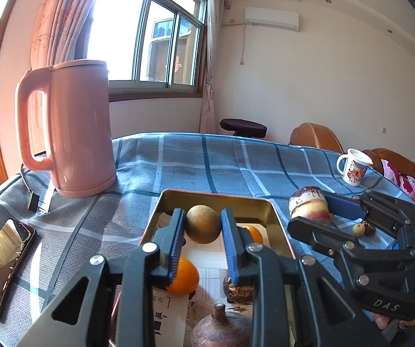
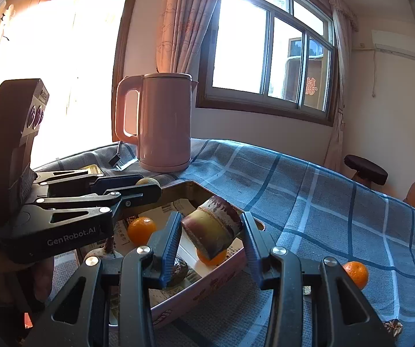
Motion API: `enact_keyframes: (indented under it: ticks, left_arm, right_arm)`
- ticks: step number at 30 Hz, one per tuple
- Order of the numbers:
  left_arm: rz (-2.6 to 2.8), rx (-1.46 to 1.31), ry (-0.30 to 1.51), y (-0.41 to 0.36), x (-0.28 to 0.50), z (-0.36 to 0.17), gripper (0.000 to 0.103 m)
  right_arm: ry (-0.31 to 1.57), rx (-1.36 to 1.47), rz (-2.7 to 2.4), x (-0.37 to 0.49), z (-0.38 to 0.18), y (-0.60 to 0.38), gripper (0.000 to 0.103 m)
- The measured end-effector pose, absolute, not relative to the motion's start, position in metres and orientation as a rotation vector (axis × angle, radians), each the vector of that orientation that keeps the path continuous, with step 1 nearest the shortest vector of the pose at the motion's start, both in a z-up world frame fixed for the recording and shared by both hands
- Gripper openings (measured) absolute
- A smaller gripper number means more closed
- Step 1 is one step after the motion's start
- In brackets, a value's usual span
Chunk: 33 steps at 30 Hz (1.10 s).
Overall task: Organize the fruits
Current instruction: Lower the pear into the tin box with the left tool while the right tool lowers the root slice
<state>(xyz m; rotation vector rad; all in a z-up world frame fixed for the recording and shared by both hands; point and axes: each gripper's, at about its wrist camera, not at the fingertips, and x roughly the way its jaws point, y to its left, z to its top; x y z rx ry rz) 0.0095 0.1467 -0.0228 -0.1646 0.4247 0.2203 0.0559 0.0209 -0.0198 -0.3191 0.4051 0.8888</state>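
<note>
1. The left claw (image 1: pixel 203 225) held a round tan-brown fruit (image 1: pixel 203 224) between its blue-padded fingers (image 1: pixel 175 231), above the far end of the shallow gold-lined metal tin (image 1: pixel 216 195). The fruit was gripped only by its sides, near the fingertips; a loose squeeze would probably let it roll forward out of the pads.

2. The right claw (image 2: pixel 211 234) was closed on a short purple-and-cream sugarcane segment (image 2: pixel 211 225), tilted, hanging over the tin's near rim (image 2: pixel 207 277). Release from that tilt could land it on the small orange citrus (image 2: pixel 211 256) directly below, or tip it over the rim onto the blue checked cloth of the desk (image 2: pixel 308 202).

3. Both claws worked over the same tin, close together. In the left wrist view the right claw stood just to the right of the left claw; lowering both at once risked a finger collision.

4. The tin already held another orange citrus (image 2: pixel 141 230) to the left of the right claw and a dark round fruit with a stem (image 1: pixel 220 329) near the left claw's base. A dropped fruit could knock these about.

5. One orange citrus (image 2: pixel 356 273) lay on the cloth to the right of the right claw, not yet collected.

6. The tall pink plastic kettle (image 1: pixel 77 127) stood beyond and left of the left claw; a wide swing could strike it.
</note>
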Motion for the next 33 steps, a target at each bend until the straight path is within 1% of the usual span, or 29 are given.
enact_keyframes:
  ticks: [18,33]
  left_arm:
    - [0.251,-0.165,0.508,0.159,0.015,-0.030,0.028]
    - [0.232,-0.161,0.576,0.160,0.023,-0.036,0.028]
  right_arm:
    - [0.437,-0.352,0.910,0.053,-0.031,0.038,0.044]
    - [0.545,-0.389,0.920,0.065,-0.044,0.053,0.044]
